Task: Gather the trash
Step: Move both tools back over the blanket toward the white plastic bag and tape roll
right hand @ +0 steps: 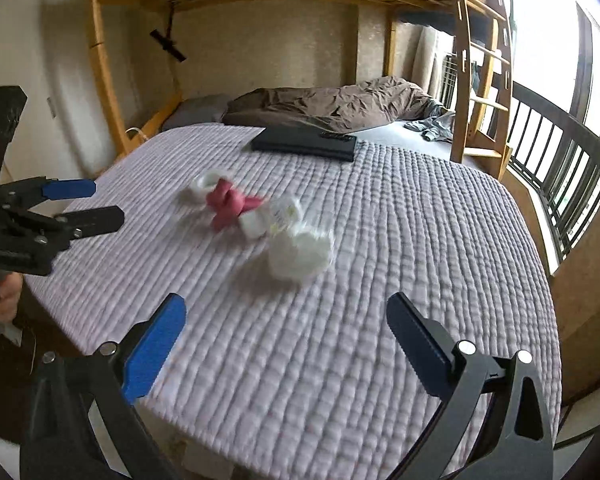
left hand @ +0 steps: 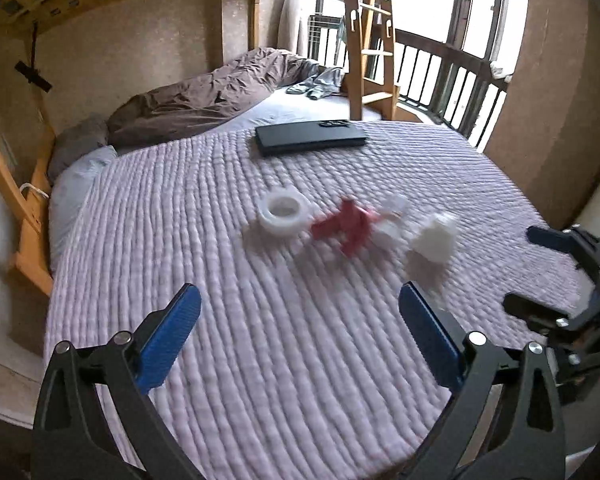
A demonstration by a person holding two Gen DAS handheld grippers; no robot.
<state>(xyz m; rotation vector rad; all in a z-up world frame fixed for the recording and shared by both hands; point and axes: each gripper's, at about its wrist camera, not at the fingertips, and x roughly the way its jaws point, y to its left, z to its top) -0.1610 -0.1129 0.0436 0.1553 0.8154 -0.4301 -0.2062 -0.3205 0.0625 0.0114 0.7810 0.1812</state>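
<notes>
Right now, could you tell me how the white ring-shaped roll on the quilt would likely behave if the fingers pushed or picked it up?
The white roll lies flat, hole up, on the quilt, so a push should slide it rather than roll it. It looks like tape or paper, probably light for its size. The quilt's soft ridges may snag it; a pinch across the rim seems workable. Blur hides its material.

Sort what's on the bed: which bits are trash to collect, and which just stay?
Trash:
white tape roll
red crumpled wrapper
small white scraps
crumpled white tissue

Staying:
black laptop
remote
brown duvet
grey clothes
</notes>
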